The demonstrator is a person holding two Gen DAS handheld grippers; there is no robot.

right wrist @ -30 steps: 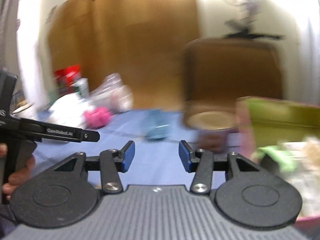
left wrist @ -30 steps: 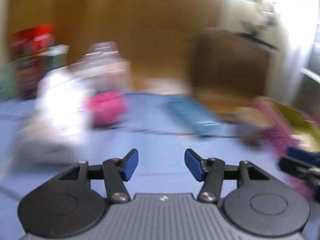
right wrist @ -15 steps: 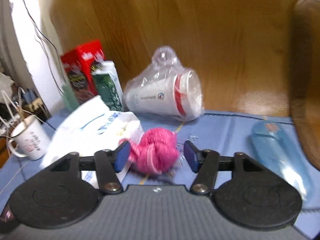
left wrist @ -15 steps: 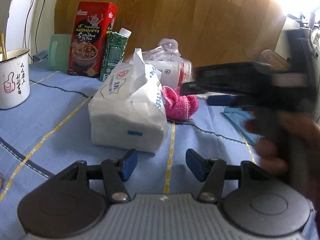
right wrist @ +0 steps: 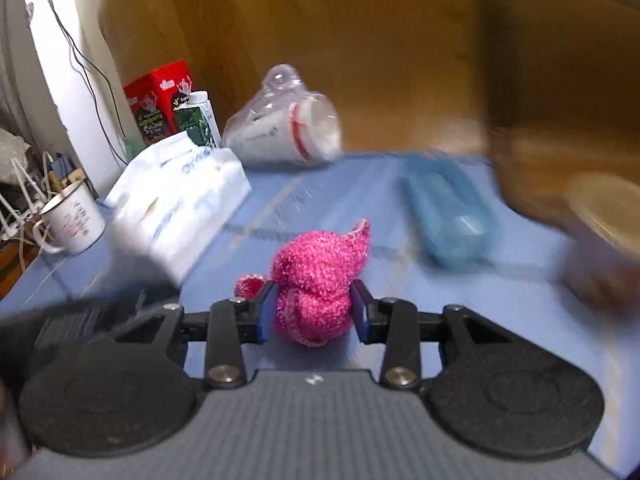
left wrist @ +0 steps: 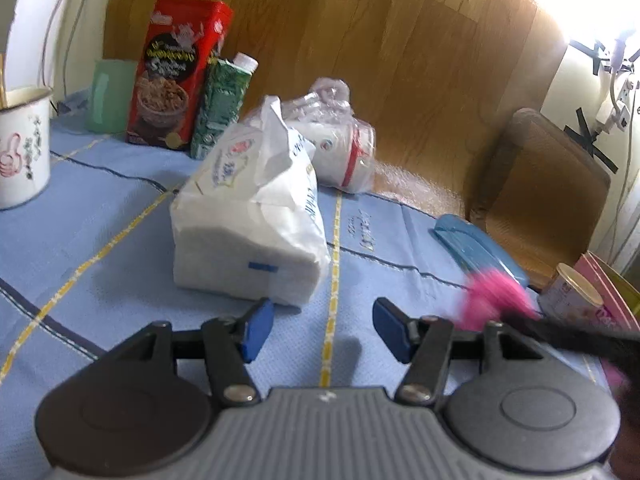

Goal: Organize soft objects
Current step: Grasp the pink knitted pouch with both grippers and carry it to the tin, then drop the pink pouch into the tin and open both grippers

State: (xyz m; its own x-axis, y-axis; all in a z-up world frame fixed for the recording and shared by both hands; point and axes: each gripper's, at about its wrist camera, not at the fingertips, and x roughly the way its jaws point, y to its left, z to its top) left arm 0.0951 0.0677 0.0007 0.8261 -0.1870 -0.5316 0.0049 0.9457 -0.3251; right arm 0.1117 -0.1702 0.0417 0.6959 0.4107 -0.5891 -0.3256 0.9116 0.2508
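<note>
My right gripper [right wrist: 313, 312] is shut on a pink knitted ball [right wrist: 320, 280] and holds it above the blue tablecloth [right wrist: 360, 188]. In the left wrist view the pink ball [left wrist: 494, 298] is a blur at the right, in front of the right gripper's dark body. My left gripper [left wrist: 323, 330] is open and empty, low over the cloth. A white soft pack of tissues [left wrist: 256, 220] lies just ahead and left of it, also seen in the right wrist view [right wrist: 180, 200].
A bagged stack of paper cups [left wrist: 340, 152], a red box [left wrist: 176, 72], a green carton [left wrist: 222, 108], a green cup [left wrist: 110, 96] and a white mug [left wrist: 22, 148] stand behind. A blue case [left wrist: 476, 248], a can [left wrist: 572, 292] and a pink-green box [left wrist: 616, 300] are right.
My right gripper has shut on the pink ball, lifted it from behind the tissue pack and carried it right and toward me. My left gripper stays open and has barely moved.
</note>
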